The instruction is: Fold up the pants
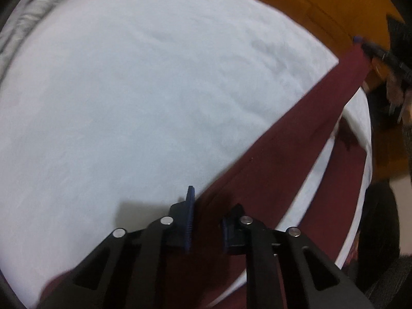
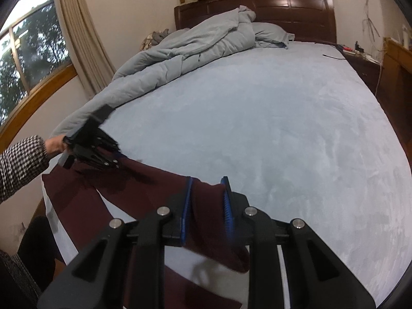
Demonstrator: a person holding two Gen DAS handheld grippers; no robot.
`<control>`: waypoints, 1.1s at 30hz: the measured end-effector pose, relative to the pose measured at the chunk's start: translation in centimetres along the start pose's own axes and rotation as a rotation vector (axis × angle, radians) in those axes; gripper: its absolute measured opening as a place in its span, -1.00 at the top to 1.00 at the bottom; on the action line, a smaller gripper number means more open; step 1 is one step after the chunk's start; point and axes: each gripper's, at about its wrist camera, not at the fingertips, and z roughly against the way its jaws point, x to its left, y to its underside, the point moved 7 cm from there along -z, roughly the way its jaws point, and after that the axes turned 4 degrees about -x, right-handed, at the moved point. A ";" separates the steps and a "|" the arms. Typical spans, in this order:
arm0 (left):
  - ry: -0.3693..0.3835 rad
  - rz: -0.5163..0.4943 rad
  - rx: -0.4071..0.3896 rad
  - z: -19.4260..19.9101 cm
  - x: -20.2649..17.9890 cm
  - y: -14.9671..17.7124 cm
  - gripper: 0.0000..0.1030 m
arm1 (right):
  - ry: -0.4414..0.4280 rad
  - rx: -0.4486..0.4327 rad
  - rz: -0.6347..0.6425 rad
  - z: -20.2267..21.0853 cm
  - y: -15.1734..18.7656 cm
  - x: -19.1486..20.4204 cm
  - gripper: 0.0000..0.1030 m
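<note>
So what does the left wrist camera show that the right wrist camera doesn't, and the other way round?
Only the left wrist view: a close look at the left gripper shut on the maroon pants, and orange-brown wood past the bed's edge. Only the right wrist view: the right gripper up close, shut on the pants, plus the headboard, bunched duvet, window and a checked sleeve. Both: the pants running between the grippers over the pale sheet, with the other gripper farther off.

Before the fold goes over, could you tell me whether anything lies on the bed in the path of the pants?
Nothing visible does: the sheet beyond the maroon pants is bare, and the crumpled duvet lies along the far left side.
</note>
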 end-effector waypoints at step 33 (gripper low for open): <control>-0.456 -0.039 -0.140 -0.9 -17.9 16.9 0.68 | 0.107 0.236 -0.053 5.1 22.2 5.7 0.14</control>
